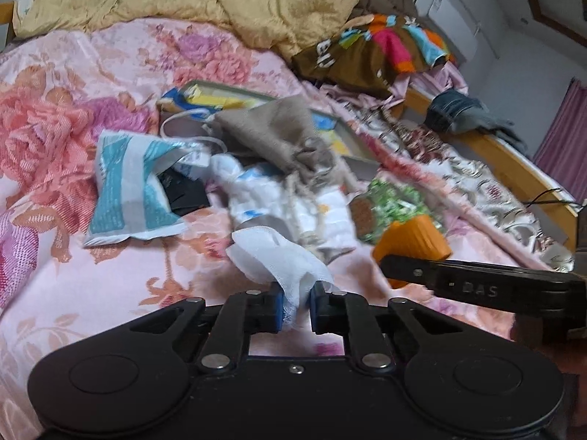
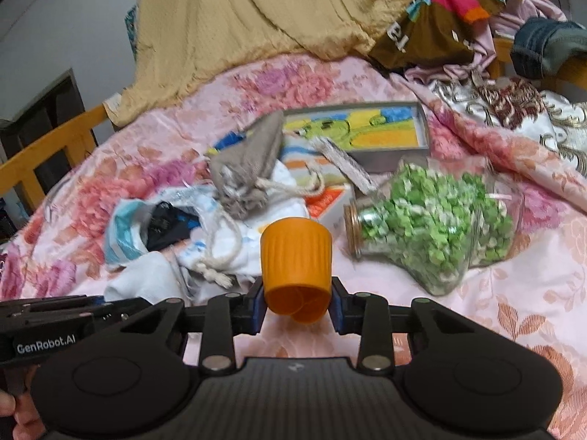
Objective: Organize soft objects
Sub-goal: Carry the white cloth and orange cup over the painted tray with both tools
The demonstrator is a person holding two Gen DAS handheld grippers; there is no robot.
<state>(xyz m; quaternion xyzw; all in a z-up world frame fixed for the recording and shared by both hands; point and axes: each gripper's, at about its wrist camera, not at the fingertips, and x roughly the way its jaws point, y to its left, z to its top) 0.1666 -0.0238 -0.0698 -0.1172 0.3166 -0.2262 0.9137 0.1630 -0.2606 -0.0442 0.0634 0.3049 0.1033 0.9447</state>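
My left gripper (image 1: 295,302) is shut on a white gauze cloth (image 1: 279,260) and holds it just above the pink floral bedspread (image 1: 91,286). My right gripper (image 2: 296,306) is shut on an orange ribbed cup (image 2: 296,256), which also shows in the left wrist view (image 1: 412,242). Ahead lies a pile: a grey drawstring pouch (image 2: 249,168), a white drawstring bag (image 2: 234,245), and a teal-and-white packet (image 1: 128,187) with a black item inside. The gauze cloth also shows in the right wrist view (image 2: 143,280).
A glass jar of green paper stars (image 2: 440,220) lies on its side to the right. A grey box with a colourful picture (image 2: 367,128) sits behind the pile. A yellow quilt (image 2: 256,11) and heaped clothes (image 2: 451,11) fill the back. A wooden bed rail (image 1: 506,161) runs along the right.
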